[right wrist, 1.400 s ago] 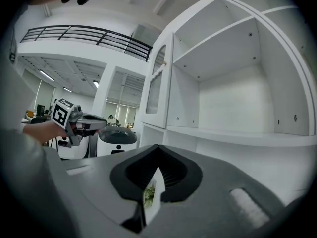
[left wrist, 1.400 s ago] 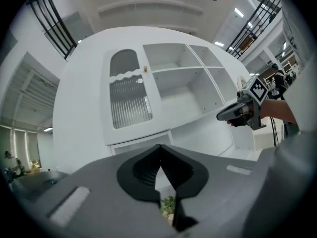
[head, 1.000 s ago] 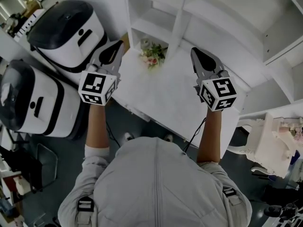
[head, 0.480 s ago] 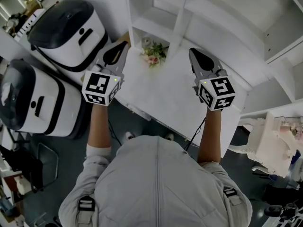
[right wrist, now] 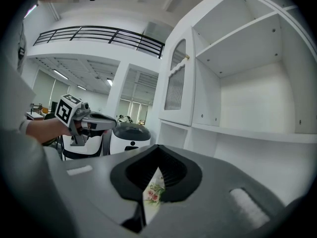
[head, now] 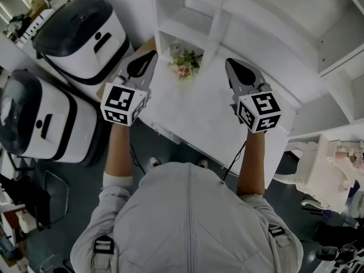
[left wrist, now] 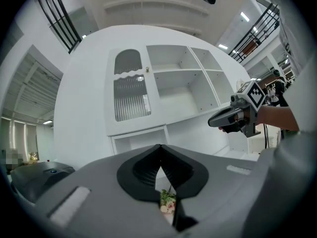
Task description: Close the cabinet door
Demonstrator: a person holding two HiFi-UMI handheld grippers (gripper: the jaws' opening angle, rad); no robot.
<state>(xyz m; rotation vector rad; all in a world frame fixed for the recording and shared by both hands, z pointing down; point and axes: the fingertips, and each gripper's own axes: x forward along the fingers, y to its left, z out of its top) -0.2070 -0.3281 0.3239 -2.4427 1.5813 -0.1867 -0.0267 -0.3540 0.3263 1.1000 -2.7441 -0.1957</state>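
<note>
Cabinet door (left wrist: 131, 90), the ribbed-glass panel with the arched top, sat in the upper left bay of the white cabinet (left wrist: 89, 108), with its small knob (left wrist: 147, 69) at the right edge. Whether it stood slightly ajar or flush could not be told from these views.

Working across from the left, your left gripper (head: 151, 57) hung level over the left edge of the tabletop (head: 199, 118), fingers together on nothing. Between the two tools, a little bunch of flowers (head: 183, 66) sat at the back of the tabletop. Your right gripper (head: 230, 64) pointed toward the open shelves (right wrist: 247, 83), fingers likewise closed and empty.

By my reading you were at the approach step, with neither tool touching the door. The next move called for raising the left gripper to the door's free edge by the knob and pressing it flat with the closed fingers.
</note>
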